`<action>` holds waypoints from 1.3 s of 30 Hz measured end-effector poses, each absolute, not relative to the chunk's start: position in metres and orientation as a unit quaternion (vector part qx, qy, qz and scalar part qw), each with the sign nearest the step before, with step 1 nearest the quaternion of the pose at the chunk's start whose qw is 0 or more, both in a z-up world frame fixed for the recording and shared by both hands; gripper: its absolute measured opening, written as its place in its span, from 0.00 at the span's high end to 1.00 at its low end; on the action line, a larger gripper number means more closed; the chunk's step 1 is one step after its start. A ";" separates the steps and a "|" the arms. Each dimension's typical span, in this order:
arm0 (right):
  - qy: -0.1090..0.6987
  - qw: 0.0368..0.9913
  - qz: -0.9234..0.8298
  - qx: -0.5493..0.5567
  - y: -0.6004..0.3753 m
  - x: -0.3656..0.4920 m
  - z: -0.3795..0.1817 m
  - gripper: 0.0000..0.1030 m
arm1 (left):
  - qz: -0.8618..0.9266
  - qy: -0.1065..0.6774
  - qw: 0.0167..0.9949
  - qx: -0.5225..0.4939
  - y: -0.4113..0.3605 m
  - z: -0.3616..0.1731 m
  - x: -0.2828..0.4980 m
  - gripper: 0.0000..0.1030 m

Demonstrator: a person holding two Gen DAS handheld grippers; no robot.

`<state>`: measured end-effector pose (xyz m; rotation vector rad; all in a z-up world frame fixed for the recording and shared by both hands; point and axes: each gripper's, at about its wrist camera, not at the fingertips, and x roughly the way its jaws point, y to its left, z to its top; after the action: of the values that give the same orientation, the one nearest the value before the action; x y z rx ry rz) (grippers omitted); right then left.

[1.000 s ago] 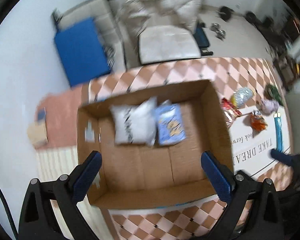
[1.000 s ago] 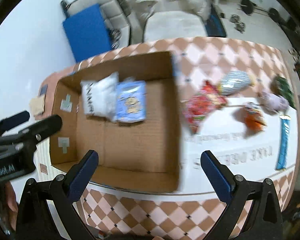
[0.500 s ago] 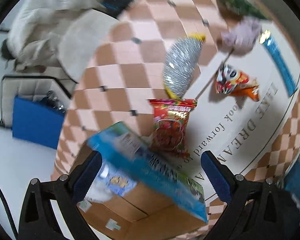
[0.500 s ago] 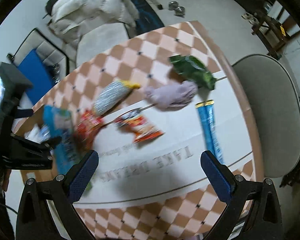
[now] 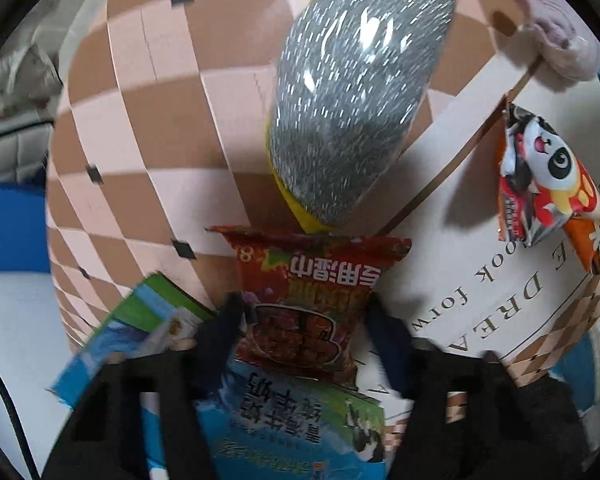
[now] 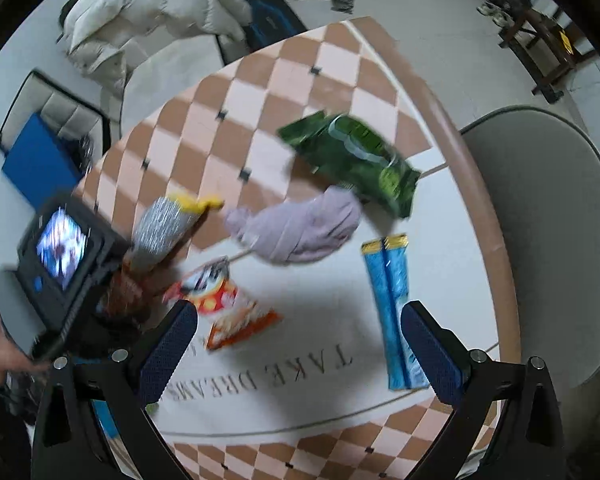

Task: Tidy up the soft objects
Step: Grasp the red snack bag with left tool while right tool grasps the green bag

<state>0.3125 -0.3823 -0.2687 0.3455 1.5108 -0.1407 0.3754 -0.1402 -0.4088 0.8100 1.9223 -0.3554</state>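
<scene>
My left gripper [image 5: 304, 320] points steeply down and its jaws are closing on a red snack bag [image 5: 312, 304], both pads against its sides. Just beyond lies a silver scouring sponge with yellow edges [image 5: 352, 92]. A panda snack bag [image 5: 548, 188] and a purple cloth [image 5: 560, 48] lie to the right. My right gripper [image 6: 300, 350] hangs open over the white mat [image 6: 340, 332], nothing between its fingers. Ahead of it are the panda bag [image 6: 224, 308], the purple cloth [image 6: 300, 228], a green bag [image 6: 352, 160] and blue stick packs [image 6: 392, 308].
A blue-green printed box flap [image 5: 284, 412] lies under the left gripper. The checkered table's rounded edge [image 6: 480, 184] runs at the right, with a grey chair [image 6: 540, 240] beyond. A white jacket [image 6: 152, 12] and a blue case [image 6: 36, 164] are behind the table.
The left gripper left the cardboard box, dropped to the red snack bag and narrowed its jaws around it. The right gripper moved from the box over to the mat with the loose items.
</scene>
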 end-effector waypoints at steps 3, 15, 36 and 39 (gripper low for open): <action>0.675 0.714 -0.078 0.169 -0.404 0.330 -0.273 0.00 | -0.135 0.797 0.506 0.301 -0.135 -0.405 0.377 0.56; 0.739 0.673 -0.029 0.010 -0.418 0.408 -0.332 0.12 | -0.102 0.814 0.555 0.137 -0.116 -0.386 0.377 0.56; 0.722 0.660 0.125 -0.167 -0.374 0.418 -0.341 0.33 | -0.093 0.816 0.553 0.139 -0.103 -0.397 0.339 0.56; 0.726 0.644 0.144 -0.194 -0.362 0.409 -0.348 0.33 | -0.093 0.815 0.555 0.138 -0.106 -0.398 0.330 0.52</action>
<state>0.4094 -0.3620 -0.3480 -0.4410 1.6520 0.3290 0.3297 -0.1057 -0.3981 0.3272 1.9260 -0.2203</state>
